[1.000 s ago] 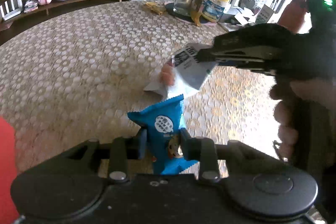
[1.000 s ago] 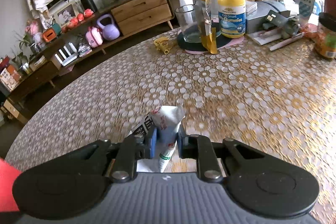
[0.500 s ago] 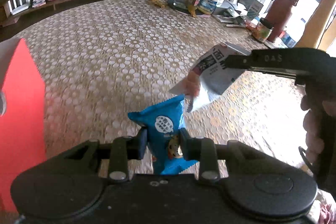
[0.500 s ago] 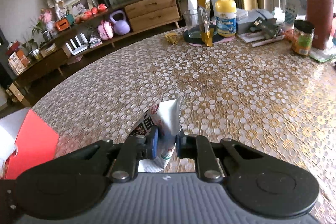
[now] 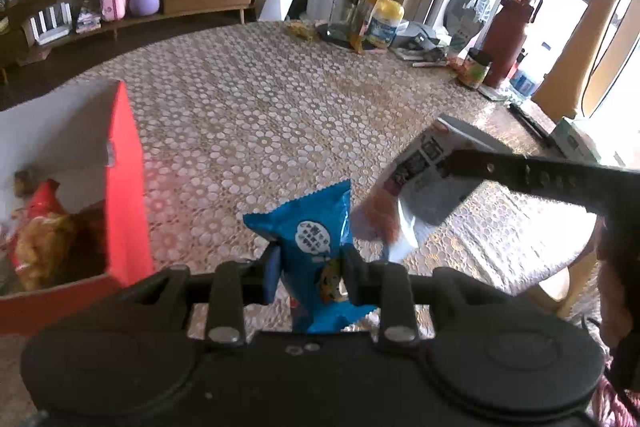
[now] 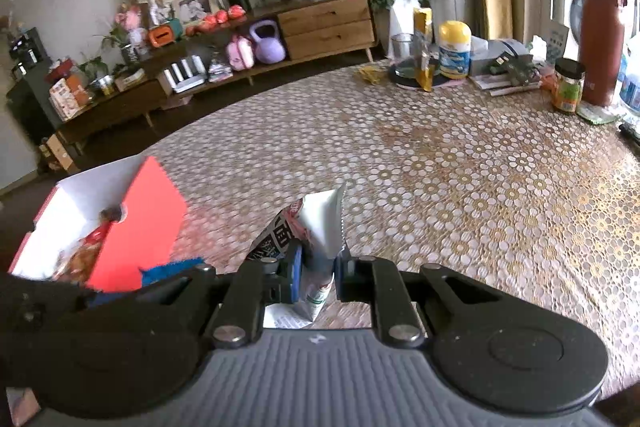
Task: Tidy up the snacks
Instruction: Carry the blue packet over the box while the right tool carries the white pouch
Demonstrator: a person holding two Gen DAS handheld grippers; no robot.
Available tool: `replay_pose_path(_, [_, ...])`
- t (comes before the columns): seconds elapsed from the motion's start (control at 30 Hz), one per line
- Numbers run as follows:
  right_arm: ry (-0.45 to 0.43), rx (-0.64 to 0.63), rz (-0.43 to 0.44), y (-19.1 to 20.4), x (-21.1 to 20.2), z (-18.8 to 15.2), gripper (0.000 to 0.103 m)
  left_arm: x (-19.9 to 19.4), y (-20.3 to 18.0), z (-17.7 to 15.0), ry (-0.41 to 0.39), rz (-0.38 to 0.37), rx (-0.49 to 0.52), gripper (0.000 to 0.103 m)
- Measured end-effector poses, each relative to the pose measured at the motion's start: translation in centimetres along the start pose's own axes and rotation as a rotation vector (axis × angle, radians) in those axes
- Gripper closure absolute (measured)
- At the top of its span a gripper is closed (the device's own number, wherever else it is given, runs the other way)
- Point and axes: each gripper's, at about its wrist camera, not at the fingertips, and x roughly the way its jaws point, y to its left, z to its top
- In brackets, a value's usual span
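You are mid-carry: your left gripper (image 5: 308, 267) clamps the blue snack packet (image 5: 310, 227), your right gripper (image 6: 316, 267) the white snack packet (image 6: 316, 223), both above the tabletop (image 6: 460, 167). Next, move each over the red box (image 5: 124, 179) at left, which already holds snacks, and release inside

I see blue packet (image 5: 316, 227) in glossy plastic film, crimped edge; white packet (image 6: 320, 227) same shiny film, printed; left gripper (image 5: 308, 269) and right gripper (image 6: 316, 271) matt black plastic, metal rivets; red box (image 5: 124, 187) smooth card, white inside; tablecloth (image 6: 460, 167) patterned, slight sheen; cabinet (image 6: 328, 23) bare wood.
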Motion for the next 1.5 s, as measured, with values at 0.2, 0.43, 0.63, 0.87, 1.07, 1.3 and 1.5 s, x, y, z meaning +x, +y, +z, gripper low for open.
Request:
replay_pose_path(0.2, [-0.029,-0.026,0.034,2.6,-3.6,-1.1,0.088,-3.6,1.1,-0.7,-0.036,0.025,0.007,0.074])
replay_pose_path(0.43, [-0.066,-0.064,0.09,6.9,-6.3,-1.4,0.088,-7.5,3.9,-1.2,-0.064,0.07,0.005,0.074])
replay_pose_path(0.63, [-0.088,-0.104,0.141,11.1,-6.7,-0.7,0.088,-10.5,7.7,-1.1,-0.097,0.131,-0.02,0.074])
replay_pose_path(0.87, [-0.116,-0.163,0.18,16.6,-6.1,0.5,0.088,-13.5,12.1,-0.6,-0.124,0.208,-0.03,0.074])
replay_pose_path(1.07, [-0.101,-0.189,0.202,20.4,-3.9,1.2,0.088,-14.7,15.7,0.0,-0.13,0.255,-0.044,0.074])
replay_pose_path(1.3, [-0.058,-0.221,0.214,24.2,-0.2,1.9,0.088,-14.0,19.3,0.6,-0.119,0.291,-0.065,0.074])
replay_pose_path(1.5, [-0.038,-0.223,0.206,26.4,3.0,2.2,0.088,-12.8,22.8,0.8,-0.102,0.32,-0.113,0.074])
